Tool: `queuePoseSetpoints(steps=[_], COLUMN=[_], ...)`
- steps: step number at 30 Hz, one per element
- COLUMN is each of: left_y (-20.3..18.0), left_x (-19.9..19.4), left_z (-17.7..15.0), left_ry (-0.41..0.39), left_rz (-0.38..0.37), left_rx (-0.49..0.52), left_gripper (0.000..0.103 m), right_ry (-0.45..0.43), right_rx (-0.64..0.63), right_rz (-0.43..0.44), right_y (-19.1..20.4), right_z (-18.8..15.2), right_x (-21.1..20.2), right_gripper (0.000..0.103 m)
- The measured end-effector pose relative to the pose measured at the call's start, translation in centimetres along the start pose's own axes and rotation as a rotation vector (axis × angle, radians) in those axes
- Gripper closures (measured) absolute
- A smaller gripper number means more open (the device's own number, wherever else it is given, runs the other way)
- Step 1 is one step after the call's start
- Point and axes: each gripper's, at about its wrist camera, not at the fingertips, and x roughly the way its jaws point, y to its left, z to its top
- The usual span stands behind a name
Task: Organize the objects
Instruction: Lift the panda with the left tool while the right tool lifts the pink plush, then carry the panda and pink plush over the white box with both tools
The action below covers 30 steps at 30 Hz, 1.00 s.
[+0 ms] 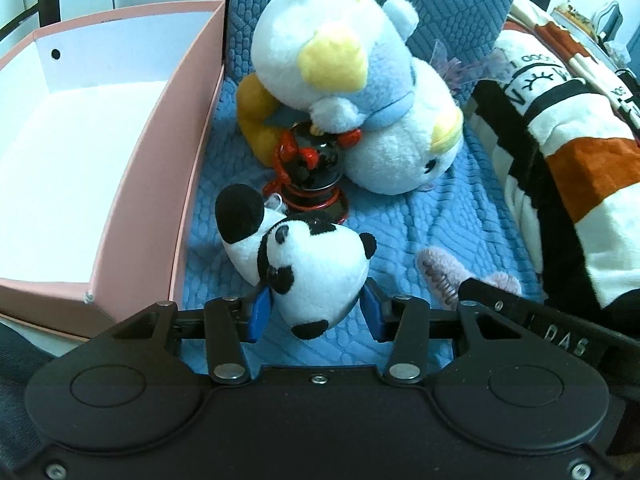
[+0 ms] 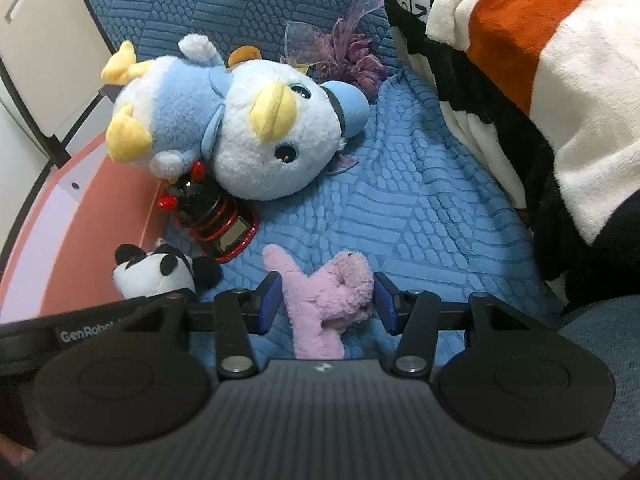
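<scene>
Gripping the panda plush (image 1: 316, 276), the left claw (image 1: 316, 312) held it beside the pink box (image 1: 192, 152); the right claw (image 2: 326, 306) pinched the pink plush (image 2: 332, 296) on the blue blanket (image 2: 420, 208). Boxing both probably came next.

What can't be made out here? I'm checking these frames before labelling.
- Orange toy: left wrist view, mostly hidden under the blue plush.
- Black-and-red gadget: both views, top covered by the blue plush.
- Blanket lettering: right wrist view, cut off by the top edge.
- Box: left wrist view, cut off at the left edge.
</scene>
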Motion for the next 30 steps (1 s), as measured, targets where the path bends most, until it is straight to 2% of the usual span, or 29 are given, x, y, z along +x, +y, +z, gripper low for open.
queuePoseSetpoints(steps=[8,17,30], left_y=[0.2,0.6,3.4], left_x=[-2.4,-5.8,-11.8], left_z=[0.8,3.4,8.2], left_ry=[-0.011,-0.037,-0.136], left_rz=[-0.04,-0.11,-0.139], left_rx=[-0.003,0.006,-0.005], left_gripper=[0.059,0.059,0.059], right_ry=[-0.028,-0.058,-0.116], right_rx=[0.019,0.025,-0.008], right_rz=[0.044,0.072,0.107], right_y=[0.6,2.2,6.6], right_z=[2.0,3.6,6.0], right_x=[-2.8,-6.0,-10.1], right_gripper=[0.05,0.05,0.05])
